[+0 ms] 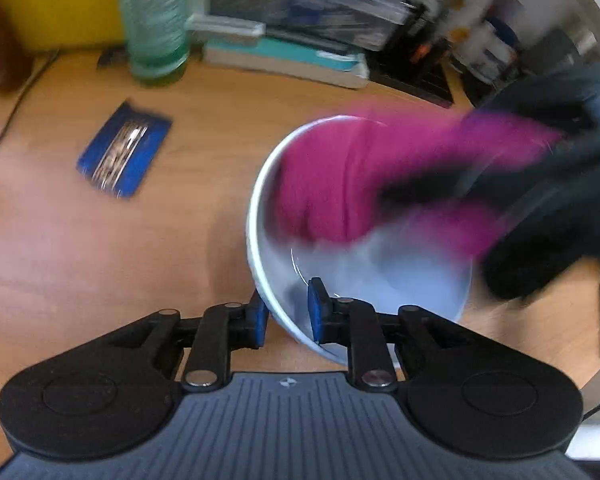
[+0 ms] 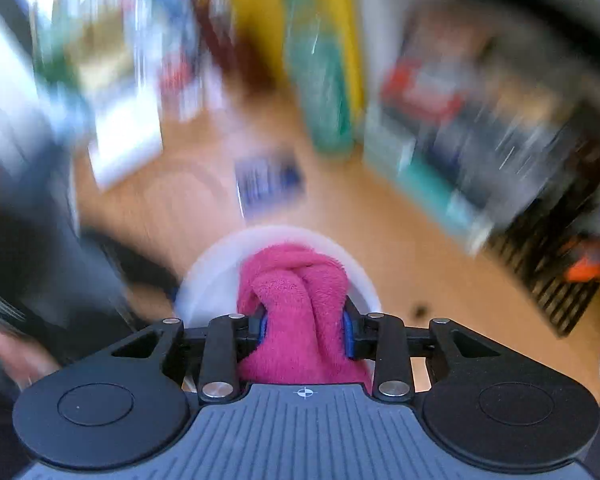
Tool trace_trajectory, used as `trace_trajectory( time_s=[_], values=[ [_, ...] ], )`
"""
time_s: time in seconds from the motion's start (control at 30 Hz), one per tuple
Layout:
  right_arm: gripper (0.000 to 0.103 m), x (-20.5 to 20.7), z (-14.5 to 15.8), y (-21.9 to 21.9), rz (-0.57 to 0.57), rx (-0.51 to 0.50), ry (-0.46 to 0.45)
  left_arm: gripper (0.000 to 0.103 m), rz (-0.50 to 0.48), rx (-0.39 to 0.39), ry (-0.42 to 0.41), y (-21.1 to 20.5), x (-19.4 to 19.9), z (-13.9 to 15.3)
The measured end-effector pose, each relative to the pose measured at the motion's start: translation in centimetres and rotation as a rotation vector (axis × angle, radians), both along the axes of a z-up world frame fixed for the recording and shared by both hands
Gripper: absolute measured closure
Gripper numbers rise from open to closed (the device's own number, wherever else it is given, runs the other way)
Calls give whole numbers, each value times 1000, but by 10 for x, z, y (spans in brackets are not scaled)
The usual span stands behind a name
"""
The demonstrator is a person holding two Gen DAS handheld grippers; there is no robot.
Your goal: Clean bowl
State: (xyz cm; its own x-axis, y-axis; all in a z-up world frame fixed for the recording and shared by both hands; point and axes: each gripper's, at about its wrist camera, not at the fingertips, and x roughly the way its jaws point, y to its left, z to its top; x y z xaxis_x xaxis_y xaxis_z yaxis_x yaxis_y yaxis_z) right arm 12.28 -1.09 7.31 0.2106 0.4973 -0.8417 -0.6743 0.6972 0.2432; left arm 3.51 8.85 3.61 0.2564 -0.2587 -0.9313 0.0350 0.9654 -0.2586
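A white bowl (image 1: 268, 184) sits on the wooden desk, right of centre in the left wrist view. My left gripper (image 1: 288, 316) is shut on the bowl's near rim, one blue pad outside the wall and one inside. A pink cloth (image 1: 332, 176) fills the far half of the bowl, blurred by motion. My right gripper (image 2: 305, 330) is shut on the pink cloth (image 2: 300, 304), which bulges out past the pads over the bowl (image 2: 208, 280). In the left wrist view the right gripper shows only as a dark blurred mass at the right edge.
A blue packet (image 1: 124, 152) lies on the wooden desk (image 1: 100, 260) left of the bowl. A green bottle (image 1: 156, 20) and a stack of books (image 1: 292, 48) stand along the back edge. A black grid mat (image 2: 556, 272) lies at the right.
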Motion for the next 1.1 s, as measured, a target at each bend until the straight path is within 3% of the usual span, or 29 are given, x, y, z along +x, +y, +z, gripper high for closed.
trace_trajectory(
  time_s=[0.03, 0.13, 0.17, 0.23, 0.3, 0.37, 0.43, 0.47, 0.57, 0.63, 0.67, 0.7, 0.77, 0.83, 0.87, 0.9, 0.93, 0.97, 1.03, 1.1],
  values=[
    [69, -4, 15, -7, -19, 42, -23, 82, 8, -3, 9, 1, 0, -1],
    [69, -19, 25, -18, 29, 3, 27, 81, 1, 16, 7, -3, -1, 0],
    [69, -26, 12, -14, 89, -72, 57, 81, -1, 23, 4, -4, -2, 0],
    [69, -31, 1, -7, 131, -131, 94, 81, -8, 34, 0, -7, -4, 2],
    [67, -31, -32, 9, 179, -194, 158, 80, -18, 40, -3, -10, -7, 2],
    [67, -19, -45, 29, 180, -197, 164, 77, -25, 38, 5, -12, -10, 3],
    [69, -3, -44, 37, 150, -195, 93, 73, -19, 10, 34, -11, -11, -1],
    [69, 0, -37, 34, 121, -169, 91, 73, -16, 4, 31, -10, -13, -1],
    [69, 15, 10, -2, -71, 76, 41, 73, 6, -30, 59, -6, -13, -2],
    [69, 7, 29, -22, -121, 138, 18, 72, -32, -31, 67, -5, -11, 0],
    [69, 1, 41, -41, -173, 179, 9, 65, -68, -20, 63, -4, -7, 1],
    [69, -5, 50, -60, -219, 212, 1, 45, -91, -12, 57, -4, -5, 3],
    [69, -21, 59, -90, -279, 231, -3, 26, -184, 31, 29, -6, 12, 7],
    [69, -31, 57, -107, -311, 232, 12, 24, -279, 33, 38, -10, 32, 4],
    [69, -41, 49, -116, -340, 232, 23, 27, -307, 32, 39, -12, 40, 2],
    [69, -47, 51, -120, -352, 232, 27, 47, -328, 43, 32, -13, 49, -2],
    [69, -53, 53, -123, -365, 233, 31, 61, -332, 50, 24, -13, 54, -3],
    [69, -59, 56, -127, -376, 233, 32, 78, -316, 3, 5, -8, 60, -1],
    [69, -72, 64, -135, -392, 226, 15, 82, -232, -34, 17, -3, 66, 1],
    [69, -78, 69, -136, -390, 210, -8, 92, -210, 21, -35, -7, 56, 10]
  ],
)
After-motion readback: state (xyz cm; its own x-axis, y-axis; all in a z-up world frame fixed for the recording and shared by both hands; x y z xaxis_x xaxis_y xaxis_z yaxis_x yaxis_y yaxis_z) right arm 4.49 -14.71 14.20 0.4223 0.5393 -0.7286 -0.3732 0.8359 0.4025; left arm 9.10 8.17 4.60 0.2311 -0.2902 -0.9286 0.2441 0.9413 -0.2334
